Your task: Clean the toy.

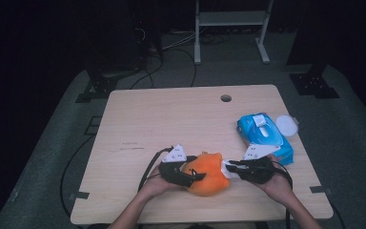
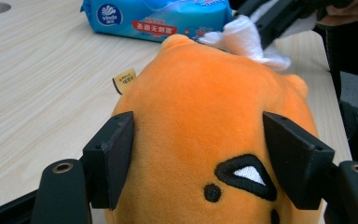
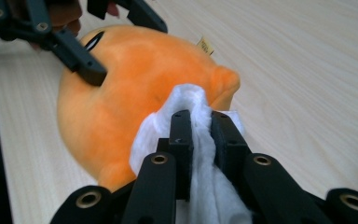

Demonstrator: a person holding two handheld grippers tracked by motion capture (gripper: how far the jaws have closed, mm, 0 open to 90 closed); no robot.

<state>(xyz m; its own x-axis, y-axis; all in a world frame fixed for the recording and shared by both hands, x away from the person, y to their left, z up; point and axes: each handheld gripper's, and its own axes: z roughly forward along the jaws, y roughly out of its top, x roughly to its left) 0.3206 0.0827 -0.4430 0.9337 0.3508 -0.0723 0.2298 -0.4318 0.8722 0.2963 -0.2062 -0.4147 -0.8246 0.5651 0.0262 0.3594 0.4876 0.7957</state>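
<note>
An orange plush toy with a black-and-white eye lies near the table's front edge. My left gripper holds it, one jaw pressed on each side of its body. My right gripper is shut on a white wipe. The wipe's crumpled end touches the plush beside a small ear-like bump. In the left gripper view the wipe rests on the toy's far top. A small yellow tag sticks out of the plush.
A blue pack of wet wipes lies to the right on the wooden table, with a round white lid beside it. A cable hole sits near the far edge. Dark stands and cables are on the floor beyond.
</note>
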